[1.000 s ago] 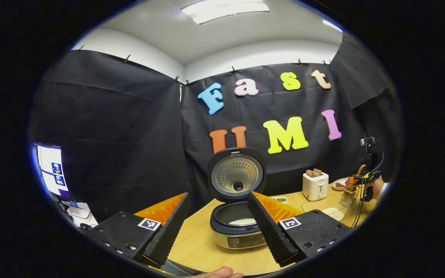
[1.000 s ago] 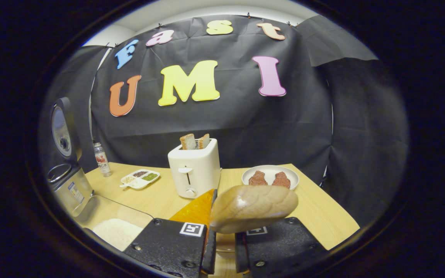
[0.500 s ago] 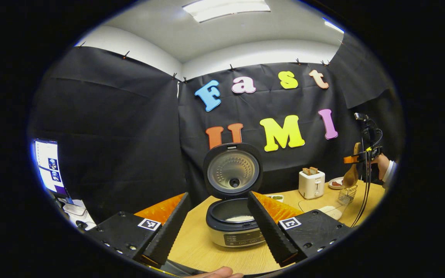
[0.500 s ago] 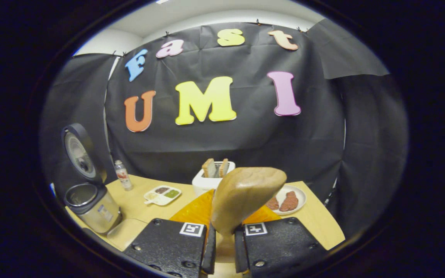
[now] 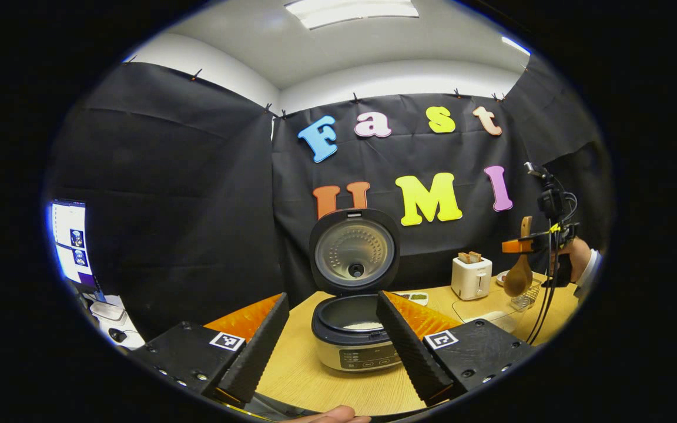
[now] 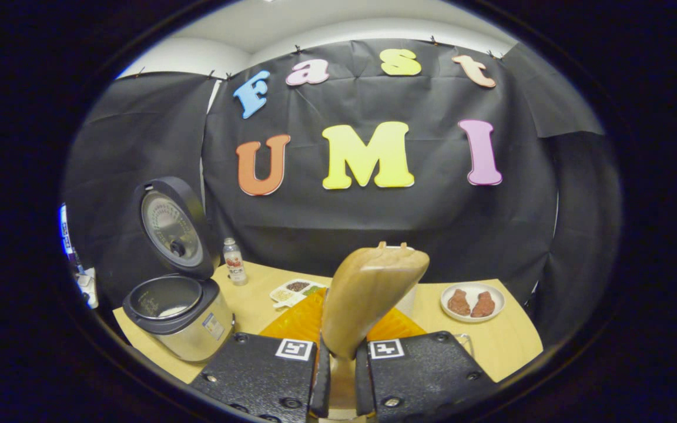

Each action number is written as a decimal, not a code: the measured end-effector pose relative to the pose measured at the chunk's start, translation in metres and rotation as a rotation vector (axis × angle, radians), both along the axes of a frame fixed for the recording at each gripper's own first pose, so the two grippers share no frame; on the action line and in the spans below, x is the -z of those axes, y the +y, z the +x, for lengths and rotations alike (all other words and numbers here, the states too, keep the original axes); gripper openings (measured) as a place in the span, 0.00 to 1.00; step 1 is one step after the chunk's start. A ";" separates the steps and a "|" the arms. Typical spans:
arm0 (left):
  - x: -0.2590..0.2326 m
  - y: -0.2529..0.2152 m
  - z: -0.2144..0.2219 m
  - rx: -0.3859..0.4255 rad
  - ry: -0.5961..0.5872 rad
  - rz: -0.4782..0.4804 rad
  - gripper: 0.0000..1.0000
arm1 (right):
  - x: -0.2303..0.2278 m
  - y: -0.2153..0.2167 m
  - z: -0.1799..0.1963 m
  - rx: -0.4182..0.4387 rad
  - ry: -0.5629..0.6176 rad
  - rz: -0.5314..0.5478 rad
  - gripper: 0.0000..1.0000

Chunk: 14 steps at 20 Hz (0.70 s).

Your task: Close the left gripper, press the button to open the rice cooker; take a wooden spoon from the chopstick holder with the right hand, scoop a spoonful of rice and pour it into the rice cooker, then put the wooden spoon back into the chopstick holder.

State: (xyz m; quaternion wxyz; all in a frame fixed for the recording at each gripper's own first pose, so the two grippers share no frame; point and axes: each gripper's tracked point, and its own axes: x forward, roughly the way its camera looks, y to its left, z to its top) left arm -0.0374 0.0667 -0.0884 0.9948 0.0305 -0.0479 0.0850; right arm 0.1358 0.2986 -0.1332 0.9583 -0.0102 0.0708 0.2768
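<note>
The rice cooker (image 5: 353,343) stands open on the wooden table, lid (image 5: 354,252) upright, a little white rice in its pot. My left gripper (image 5: 331,296) is open in front of it, holding nothing. Far right in the left gripper view, the right gripper (image 5: 526,244) holds the wooden spoon (image 5: 517,281) bowl down above the wire chopstick holder (image 5: 523,301). In the right gripper view the right gripper (image 6: 341,358) is shut on the handle of the spoon (image 6: 368,296), and the cooker (image 6: 177,314) sits to the left.
A white toaster (image 5: 471,277) and a clear rice container (image 5: 485,310) stand between cooker and holder. A small bottle (image 6: 234,261), a condiment tray (image 6: 294,289) and a plate with meat (image 6: 472,302) line the back. A monitor (image 5: 71,241) glows at far left.
The right gripper rose from the chopstick holder with the spoon and turned left, bringing the cooker further into its view. The left gripper stayed open and drifted slightly.
</note>
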 end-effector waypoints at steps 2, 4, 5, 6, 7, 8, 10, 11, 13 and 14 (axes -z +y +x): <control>0.002 0.000 -0.001 0.002 -0.003 -0.017 0.95 | 0.027 0.016 -0.003 -0.008 0.026 -0.036 0.22; 0.002 -0.001 -0.001 0.010 -0.009 -0.025 0.95 | 0.053 0.018 0.003 0.020 0.031 -0.094 0.22; 0.002 0.000 -0.001 0.010 -0.013 -0.022 0.95 | 0.068 0.015 0.006 0.042 0.039 -0.116 0.21; 0.003 0.000 0.000 0.008 -0.015 -0.021 0.95 | 0.080 0.011 0.009 0.064 0.046 -0.133 0.21; 0.003 -0.001 0.001 0.011 -0.015 -0.021 0.95 | 0.090 0.007 0.013 0.087 0.053 -0.144 0.21; 0.005 -0.002 0.001 0.017 -0.014 -0.023 0.95 | 0.098 0.001 0.016 0.106 0.058 -0.152 0.21; 0.009 -0.003 0.002 0.029 -0.006 -0.022 0.95 | 0.101 -0.001 0.015 0.101 0.058 -0.123 0.20; 0.011 -0.004 0.002 0.039 -0.002 -0.014 0.95 | 0.101 -0.007 0.014 0.114 0.056 -0.112 0.21; 0.015 -0.005 0.004 0.049 0.010 -0.003 0.95 | 0.109 -0.005 0.011 0.108 0.088 -0.085 0.19; 0.017 -0.007 0.003 0.052 0.013 0.001 0.95 | 0.117 0.000 0.007 0.090 0.122 -0.077 0.19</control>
